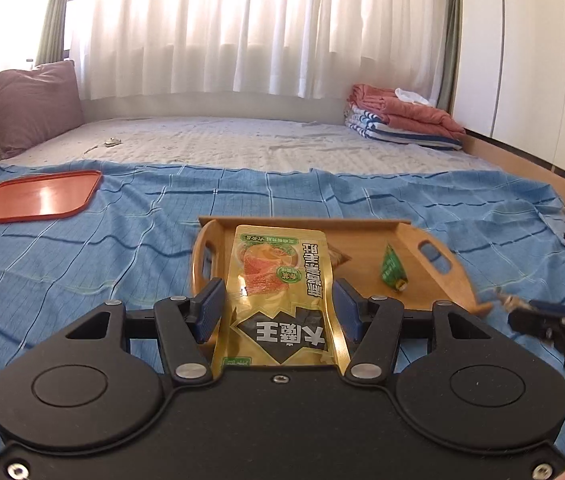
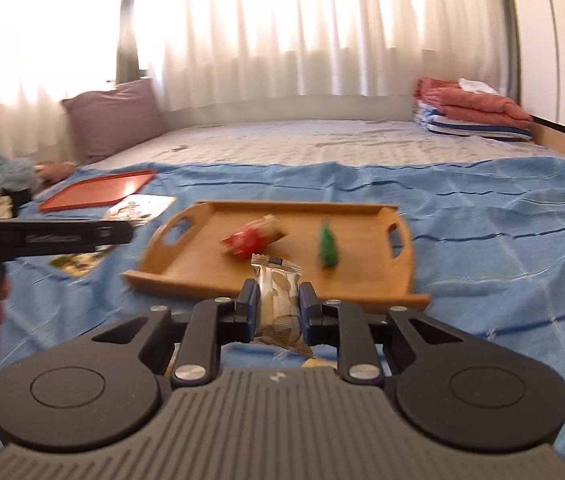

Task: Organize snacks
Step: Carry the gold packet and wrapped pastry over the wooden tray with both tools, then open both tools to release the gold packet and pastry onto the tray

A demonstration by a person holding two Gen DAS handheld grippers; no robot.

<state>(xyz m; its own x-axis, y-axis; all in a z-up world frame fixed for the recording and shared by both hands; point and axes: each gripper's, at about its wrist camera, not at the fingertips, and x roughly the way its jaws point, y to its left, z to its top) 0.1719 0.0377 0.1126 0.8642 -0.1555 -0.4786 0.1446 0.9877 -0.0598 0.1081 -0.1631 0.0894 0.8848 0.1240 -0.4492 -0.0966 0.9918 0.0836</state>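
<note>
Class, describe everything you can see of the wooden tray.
The wooden tray is rectangular, light bamboo-like wood with a low raised rim and a cut-out handle slot at each end. It lies flat on the blue checked cloth. Inside rest a red snack packet and a green packet, apart.
</note>
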